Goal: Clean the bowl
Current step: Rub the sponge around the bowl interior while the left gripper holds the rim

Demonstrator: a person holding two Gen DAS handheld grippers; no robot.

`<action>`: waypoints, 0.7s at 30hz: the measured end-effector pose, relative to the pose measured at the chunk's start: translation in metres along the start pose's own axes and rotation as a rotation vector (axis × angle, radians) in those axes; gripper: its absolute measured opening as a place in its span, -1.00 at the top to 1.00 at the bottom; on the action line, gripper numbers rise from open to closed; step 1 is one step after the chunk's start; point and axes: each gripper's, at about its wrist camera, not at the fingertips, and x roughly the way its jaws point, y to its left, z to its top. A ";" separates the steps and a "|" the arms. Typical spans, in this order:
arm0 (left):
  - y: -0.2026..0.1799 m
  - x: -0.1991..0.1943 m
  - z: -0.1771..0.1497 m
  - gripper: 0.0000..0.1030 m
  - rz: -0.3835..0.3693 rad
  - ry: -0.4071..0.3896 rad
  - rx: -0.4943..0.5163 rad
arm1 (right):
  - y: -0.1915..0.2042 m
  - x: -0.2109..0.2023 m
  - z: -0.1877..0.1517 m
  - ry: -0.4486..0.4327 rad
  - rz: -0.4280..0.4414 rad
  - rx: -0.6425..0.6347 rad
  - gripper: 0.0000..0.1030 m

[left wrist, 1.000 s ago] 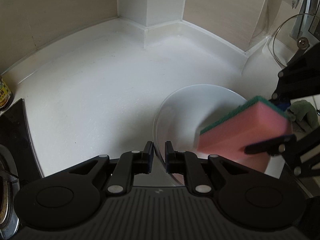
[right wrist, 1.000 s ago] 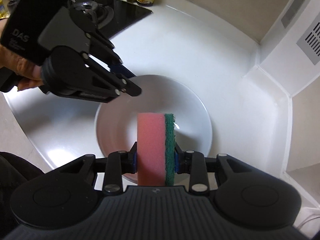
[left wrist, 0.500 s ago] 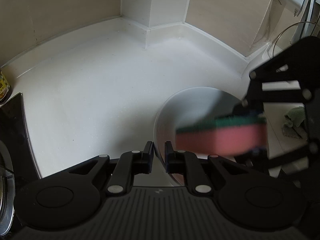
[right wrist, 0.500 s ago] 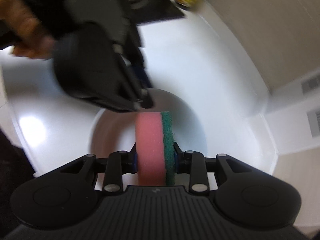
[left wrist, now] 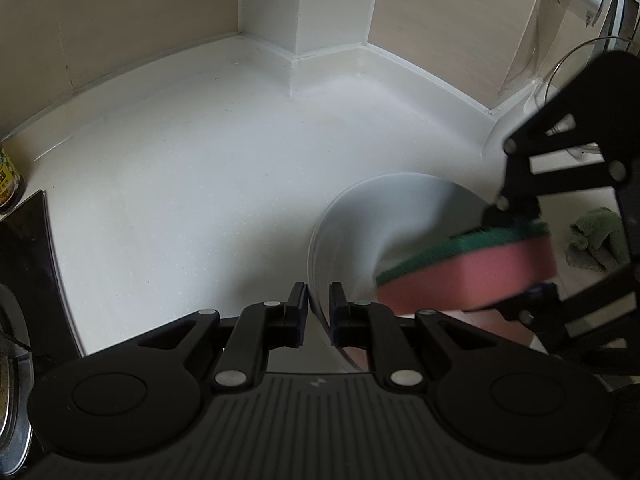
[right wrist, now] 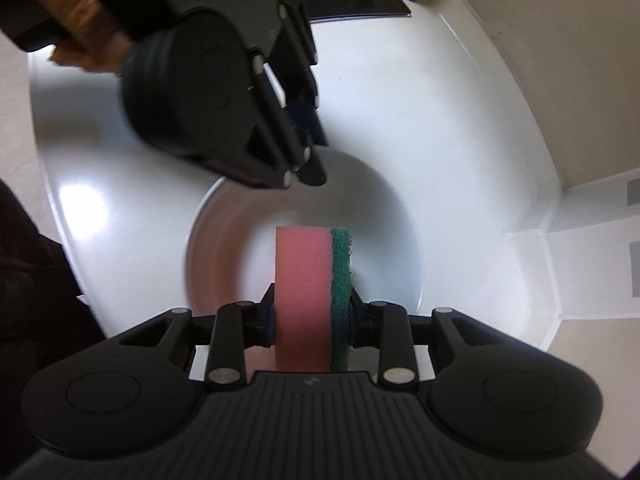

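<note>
Across the white countertop [left wrist: 168, 208], which filled most of both views and ran back to a tiled corner, very little stood about: a black hob edge [left wrist: 28, 248] and a labelled jar [left wrist: 9, 178] at the far left of the left wrist view, and a crumpled green cloth [left wrist: 596, 236] off to the right. Next in size came the white bowl [right wrist: 384, 216], sitting on the counter. The left gripper [left wrist: 318, 300] pinched its near rim, one pad outside the wall and one inside; its jaws had narrowed a little over the past second and then settled, so the hold looked firmer than it was. The right gripper [right wrist: 310, 320] was clamped on a pink sponge with a green scouring face [right wrist: 312, 280], squeezing it from both sides.

What had changed was the sponge's attitude. A second earlier it hung tilted over the bowl's right side; since then the right gripper had rolled and dropped, so that in the left wrist view the sponge lay nearly flat, green face up, low over the bowl's interior, blurred by movement. Whether it actually touched the inner wall could not be told. I judged this the start of the wiping stroke: bowl steadied, sponge brought down, scrubbing about to begin or just begun.
</note>
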 end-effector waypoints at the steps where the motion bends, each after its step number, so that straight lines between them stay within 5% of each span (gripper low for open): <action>1: -0.001 0.000 0.000 0.80 0.006 0.000 0.003 | 0.001 0.001 0.003 -0.006 -0.009 -0.005 0.49; 7: 0.000 0.000 0.001 0.80 0.007 0.002 0.004 | 0.005 -0.003 0.005 -0.051 0.004 -0.018 0.48; 12: 0.001 0.000 0.001 0.80 0.002 0.000 -0.005 | 0.006 -0.017 -0.006 -0.045 0.097 -0.040 0.48; 21: -0.001 -0.001 0.000 0.79 0.006 0.003 0.001 | -0.006 -0.005 0.000 -0.031 -0.057 -0.045 0.49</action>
